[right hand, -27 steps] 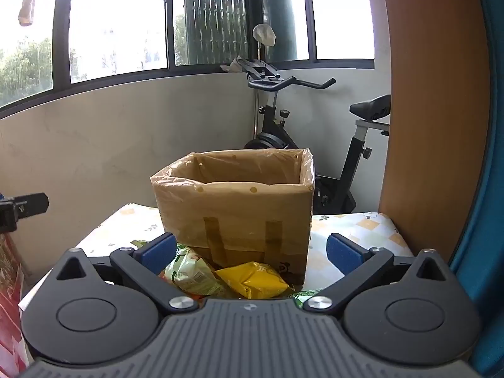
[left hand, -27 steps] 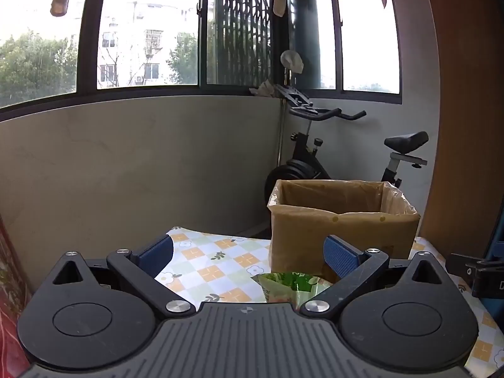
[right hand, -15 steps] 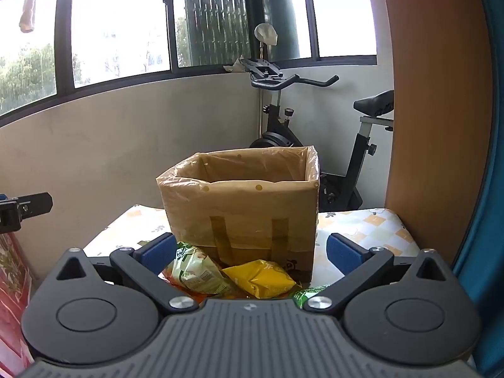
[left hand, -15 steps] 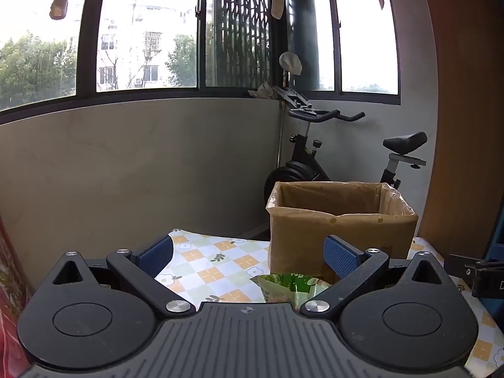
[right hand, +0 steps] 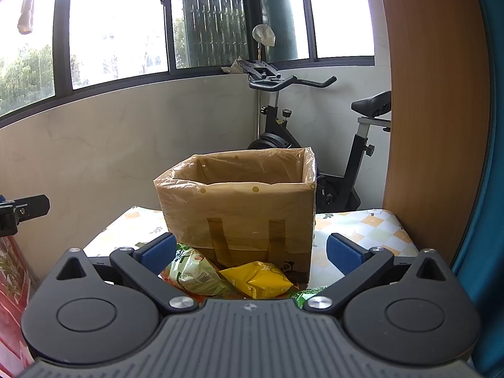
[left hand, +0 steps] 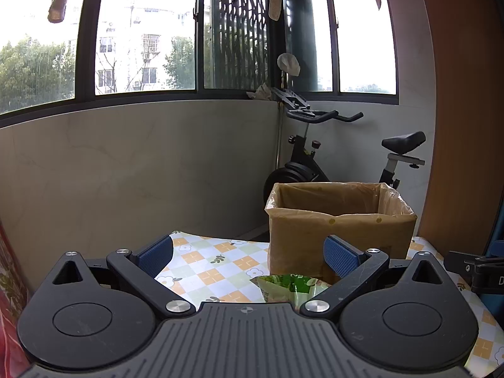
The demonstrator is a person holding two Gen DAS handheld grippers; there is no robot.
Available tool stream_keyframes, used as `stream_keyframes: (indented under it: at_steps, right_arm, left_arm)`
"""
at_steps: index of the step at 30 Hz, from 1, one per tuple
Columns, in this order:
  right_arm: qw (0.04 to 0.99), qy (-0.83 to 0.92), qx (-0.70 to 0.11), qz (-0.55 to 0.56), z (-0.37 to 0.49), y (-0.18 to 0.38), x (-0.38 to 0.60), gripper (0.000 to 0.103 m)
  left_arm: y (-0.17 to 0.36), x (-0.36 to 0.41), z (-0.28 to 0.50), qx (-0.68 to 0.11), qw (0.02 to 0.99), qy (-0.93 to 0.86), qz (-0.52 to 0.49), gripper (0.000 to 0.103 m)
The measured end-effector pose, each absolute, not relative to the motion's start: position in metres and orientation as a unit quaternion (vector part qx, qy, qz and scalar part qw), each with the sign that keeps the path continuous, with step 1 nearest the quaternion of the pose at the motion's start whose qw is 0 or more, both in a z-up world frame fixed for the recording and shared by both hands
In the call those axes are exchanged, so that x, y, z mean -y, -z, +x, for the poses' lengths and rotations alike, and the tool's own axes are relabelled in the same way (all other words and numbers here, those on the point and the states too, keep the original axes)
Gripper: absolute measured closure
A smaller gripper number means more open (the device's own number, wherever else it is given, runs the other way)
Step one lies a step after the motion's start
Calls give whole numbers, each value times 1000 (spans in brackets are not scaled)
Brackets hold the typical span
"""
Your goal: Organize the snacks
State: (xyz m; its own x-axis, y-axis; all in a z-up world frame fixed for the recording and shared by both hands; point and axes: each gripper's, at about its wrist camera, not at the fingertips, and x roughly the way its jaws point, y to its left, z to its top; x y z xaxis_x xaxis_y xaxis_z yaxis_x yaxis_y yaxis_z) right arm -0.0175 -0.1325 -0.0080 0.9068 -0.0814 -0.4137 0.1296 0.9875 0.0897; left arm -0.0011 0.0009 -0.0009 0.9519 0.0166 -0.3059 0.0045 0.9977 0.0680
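A cardboard box (right hand: 239,211) lined with clear plastic stands open on the checked tablecloth (right hand: 362,230); it also shows in the left wrist view (left hand: 340,230). In front of it lie a yellow snack bag (right hand: 261,278), a green-and-orange bag (right hand: 192,274) and a green bag (right hand: 307,293). My right gripper (right hand: 249,252) is open and empty, hovering above these bags. My left gripper (left hand: 249,253) is open and empty above the tablecloth (left hand: 214,264), with a green snack bag (left hand: 289,286) just below its right finger.
An exercise bike (right hand: 315,145) stands behind the table by the window wall. A wooden panel (right hand: 434,110) rises at the right. A red patterned bag (left hand: 8,299) sits at the far left. The other gripper's tip shows at each view's edge (left hand: 475,267) (right hand: 22,211).
Both grippers have drifted slightly; the box sits a little lower and further right in the right wrist view. Both stay open and empty.
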Motion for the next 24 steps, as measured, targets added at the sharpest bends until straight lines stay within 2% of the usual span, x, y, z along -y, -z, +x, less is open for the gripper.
stream_keyframes:
  at_steps: [24]
  right_arm:
    - [976,57,-206,50,-20,8,133,0]
  left_arm:
    - [0,-1,-3,-158,987,-1,29,0]
